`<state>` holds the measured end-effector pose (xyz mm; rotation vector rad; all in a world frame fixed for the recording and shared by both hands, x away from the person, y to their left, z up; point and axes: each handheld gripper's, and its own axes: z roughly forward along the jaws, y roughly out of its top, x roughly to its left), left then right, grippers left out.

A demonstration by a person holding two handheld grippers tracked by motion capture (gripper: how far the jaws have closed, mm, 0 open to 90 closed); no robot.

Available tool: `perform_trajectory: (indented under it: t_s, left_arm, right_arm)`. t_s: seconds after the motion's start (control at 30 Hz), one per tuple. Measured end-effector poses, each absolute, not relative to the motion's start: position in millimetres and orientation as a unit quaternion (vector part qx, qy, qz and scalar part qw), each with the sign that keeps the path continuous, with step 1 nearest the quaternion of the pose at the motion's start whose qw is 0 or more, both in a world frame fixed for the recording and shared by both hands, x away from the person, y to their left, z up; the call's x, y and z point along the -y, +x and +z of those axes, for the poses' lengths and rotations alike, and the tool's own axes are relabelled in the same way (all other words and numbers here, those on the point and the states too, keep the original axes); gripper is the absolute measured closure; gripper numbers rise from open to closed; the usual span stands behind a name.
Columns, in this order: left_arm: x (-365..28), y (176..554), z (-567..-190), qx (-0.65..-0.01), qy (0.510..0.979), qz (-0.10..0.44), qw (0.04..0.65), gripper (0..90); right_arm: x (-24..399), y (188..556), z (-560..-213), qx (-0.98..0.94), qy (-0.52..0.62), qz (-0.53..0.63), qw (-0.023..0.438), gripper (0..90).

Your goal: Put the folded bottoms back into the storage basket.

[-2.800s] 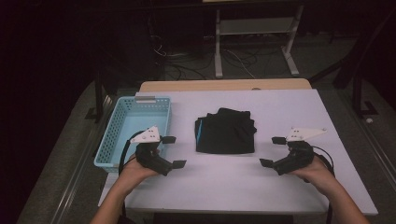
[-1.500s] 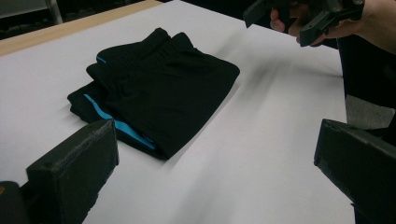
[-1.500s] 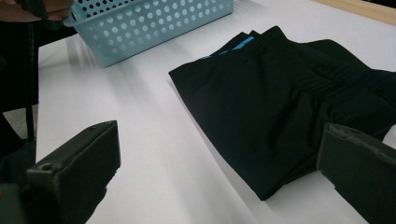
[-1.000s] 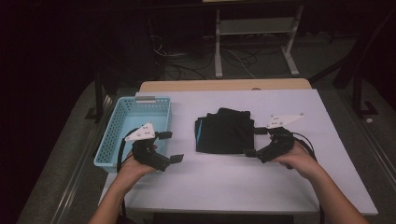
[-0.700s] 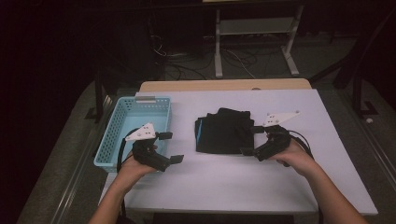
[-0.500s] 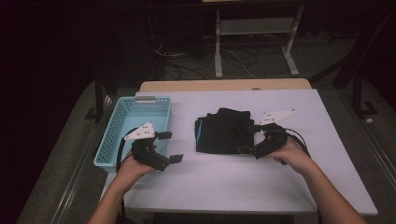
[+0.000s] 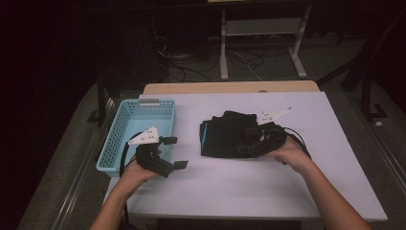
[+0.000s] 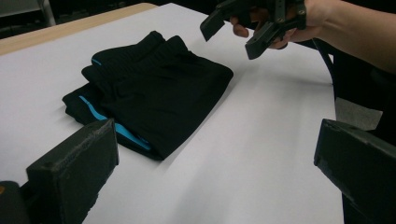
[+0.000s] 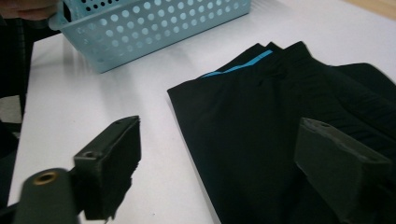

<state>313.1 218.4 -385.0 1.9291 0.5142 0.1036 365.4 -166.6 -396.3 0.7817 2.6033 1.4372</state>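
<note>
The right gripper (image 7: 247, 143), which earlier hovers near the table's right edge, well apart from the folded black garment (image 7: 225, 134), now sits at that garment's right side, over its near right corner. Its jaws have just been closing a little, still apart, with the garment's corner under and between them but not pinched. The person's right forearm (image 7: 325, 191) now reaches farther in toward the table's middle.

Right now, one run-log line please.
right gripper: open, closing over folded black garment | left gripper: open, idle | basket: empty

Basket (image 9: 154, 28) cut off at top
</note>
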Motion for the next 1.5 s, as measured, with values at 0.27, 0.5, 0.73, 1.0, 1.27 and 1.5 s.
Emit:
perform_trajectory:
  t_s: [0.27, 0.5, 0.73, 1.0, 1.27, 1.5]
  left_arm:
    - [-218.5, 313.3, -385.7, -0.216, 0.811, 0.04, 0.542, 0.0]
    - [-219.3, 313.8, -386.0, -0.216, 0.811, 0.037, 0.542, 0.0]
    - [-218.5, 313.7, -386.9, -0.216, 0.813, 0.035, 0.54, 0.0]
    - [-218.7, 314.0, -387.6, -0.217, 0.813, 0.031, 0.54, 0.0]
    - [-218.2, 313.8, -388.0, -0.217, 0.814, 0.031, 0.538, 0.0]
    - [-218.1, 313.8, -388.0, -0.217, 0.815, 0.031, 0.537, 0.0]
  right_arm:
    - [160.1, 374.6, -397.0, -0.849, 0.25, 0.465, 0.023, 25.8]
    - [153.2, 376.3, -403.1, -0.856, 0.239, 0.458, 0.018, 32.0]
    - [144.4, 378.0, -412.9, -0.868, 0.237, 0.437, 0.006, 36.6]
    - [136.9, 380.6, -425.1, -0.883, 0.228, 0.41, -0.001, 45.1]
    - [135.0, 383.1, -435.6, -0.899, 0.224, 0.377, 0.016, 50.3]
    - [136.7, 385.7, -441.1, -0.902, 0.224, 0.369, 0.018, 52.1]
